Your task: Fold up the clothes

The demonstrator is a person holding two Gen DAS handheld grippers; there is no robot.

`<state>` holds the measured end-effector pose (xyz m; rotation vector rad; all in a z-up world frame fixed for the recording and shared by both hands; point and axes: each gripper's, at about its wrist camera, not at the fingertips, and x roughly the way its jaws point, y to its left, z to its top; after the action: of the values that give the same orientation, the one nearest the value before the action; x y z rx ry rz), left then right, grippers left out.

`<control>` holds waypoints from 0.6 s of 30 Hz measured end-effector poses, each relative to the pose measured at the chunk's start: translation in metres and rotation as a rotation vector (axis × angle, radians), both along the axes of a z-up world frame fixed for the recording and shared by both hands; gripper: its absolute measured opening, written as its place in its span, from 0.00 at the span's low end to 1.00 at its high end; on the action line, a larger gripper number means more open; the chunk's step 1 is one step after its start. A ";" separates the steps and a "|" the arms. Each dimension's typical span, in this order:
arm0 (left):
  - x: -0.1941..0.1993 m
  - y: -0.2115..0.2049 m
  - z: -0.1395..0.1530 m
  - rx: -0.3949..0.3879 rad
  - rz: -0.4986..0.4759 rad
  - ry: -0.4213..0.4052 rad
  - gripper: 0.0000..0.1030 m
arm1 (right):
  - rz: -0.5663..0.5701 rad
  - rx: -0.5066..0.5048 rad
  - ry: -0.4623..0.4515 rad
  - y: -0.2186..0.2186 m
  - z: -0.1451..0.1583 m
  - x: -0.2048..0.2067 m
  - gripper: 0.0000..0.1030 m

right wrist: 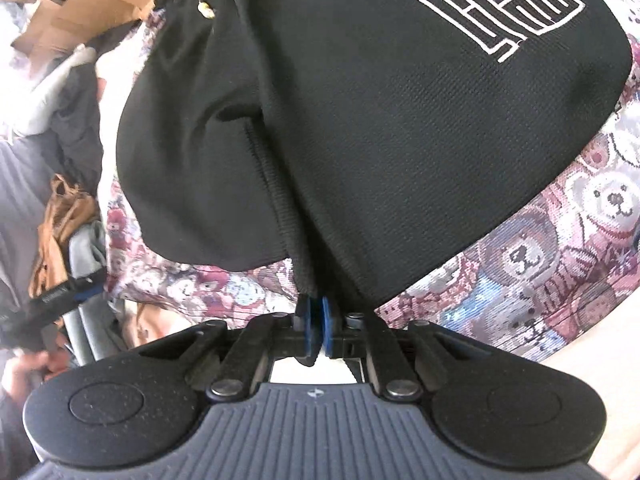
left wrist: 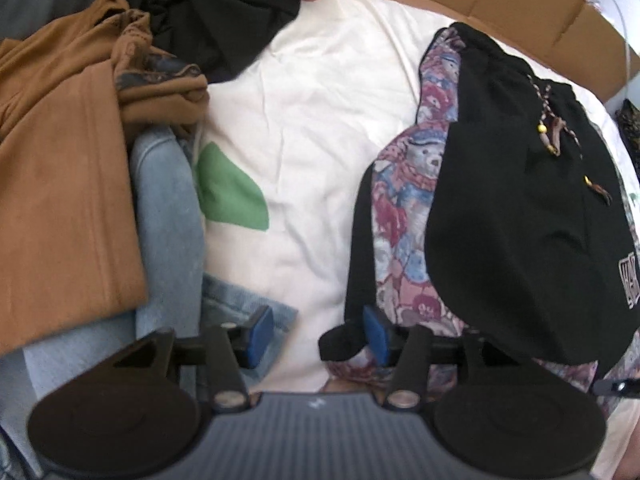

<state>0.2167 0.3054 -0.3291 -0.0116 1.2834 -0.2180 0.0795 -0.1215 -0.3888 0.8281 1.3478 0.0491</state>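
Here the right gripper has its jaws clenched on the hem of the black shorts, soft, limp knit lying just ahead on the teddy-bear cloth, while the left gripper waits, jaws released.

My left-wrist view cuts the black shorts' white lettering off at its right edge; text illegible. Brown garment blurred.
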 end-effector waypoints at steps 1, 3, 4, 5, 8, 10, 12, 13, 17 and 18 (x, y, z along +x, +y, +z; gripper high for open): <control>-0.002 0.002 0.001 -0.011 0.000 -0.015 0.52 | -0.003 0.000 -0.009 -0.001 0.001 -0.001 0.12; -0.006 0.007 0.003 -0.032 0.005 -0.050 0.52 | -0.008 0.000 -0.027 -0.002 0.003 -0.004 0.26; -0.008 0.010 0.007 -0.046 0.019 -0.073 0.52 | -0.011 0.000 -0.036 -0.002 0.004 -0.005 0.27; -0.010 0.014 0.010 -0.063 0.033 -0.091 0.53 | -0.014 0.000 -0.045 -0.003 0.005 -0.006 0.27; -0.017 0.020 0.015 -0.103 0.020 -0.103 0.53 | -0.019 0.002 -0.071 -0.004 0.008 -0.009 0.27; -0.022 0.017 0.013 -0.103 -0.027 -0.090 0.53 | -0.017 0.005 -0.085 -0.004 0.010 -0.009 0.27; -0.028 0.012 0.009 -0.096 -0.069 -0.076 0.53 | -0.008 0.003 -0.098 -0.004 0.013 -0.009 0.30; -0.030 0.009 0.006 -0.090 -0.090 -0.070 0.53 | -0.002 0.001 -0.104 -0.004 0.015 -0.010 0.31; -0.035 -0.014 -0.003 -0.001 -0.217 -0.078 0.54 | 0.023 -0.008 -0.101 -0.001 0.014 -0.010 0.35; -0.034 -0.019 -0.007 0.015 -0.247 -0.078 0.54 | 0.028 -0.010 -0.097 0.000 0.013 -0.010 0.35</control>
<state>0.1832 0.2865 -0.3357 0.1677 1.2076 -0.4164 0.0693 -0.1216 -0.3756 0.7884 1.2676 0.1030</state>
